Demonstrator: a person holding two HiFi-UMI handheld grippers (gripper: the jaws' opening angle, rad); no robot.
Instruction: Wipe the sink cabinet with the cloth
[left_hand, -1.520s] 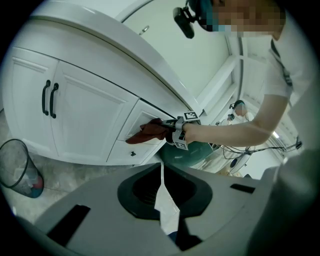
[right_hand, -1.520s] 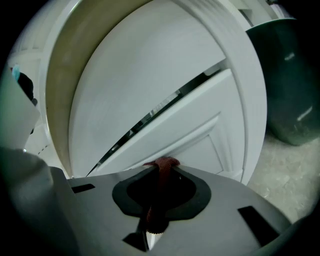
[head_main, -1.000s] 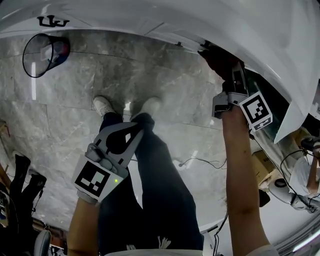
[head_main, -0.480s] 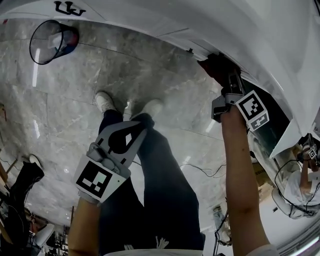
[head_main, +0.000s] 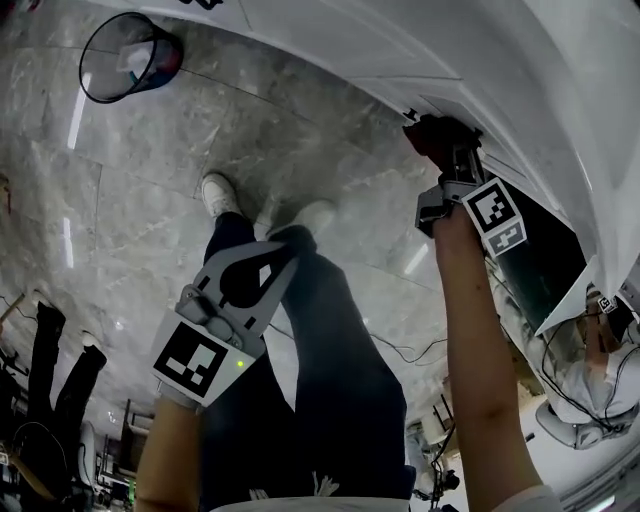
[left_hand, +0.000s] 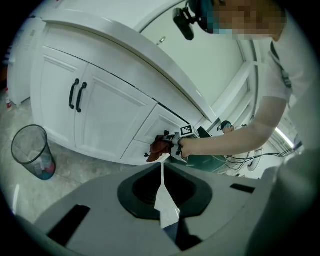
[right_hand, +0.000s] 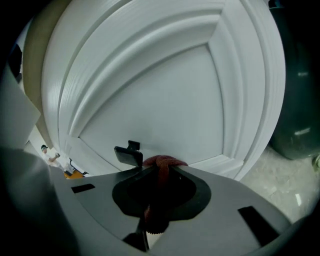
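Observation:
A dark red cloth is pressed against the white sink cabinet. My right gripper is shut on it at the cabinet's lower front. In the right gripper view the cloth bunches between the jaws of the right gripper, against a white door panel, beside a black knob. My left gripper hangs shut and empty over the person's legs, away from the cabinet. The left gripper view looks past that gripper at the cloth on the cabinet.
A wire waste bin stands on the grey marble floor to the left. The person's shoes are below the cabinet. A dark green object sits right of the door. Cables lie on the floor.
My right gripper has slid the cloth a little along the cabinet front toward the small knob. The head view has swung. The left gripper has hardly moved.

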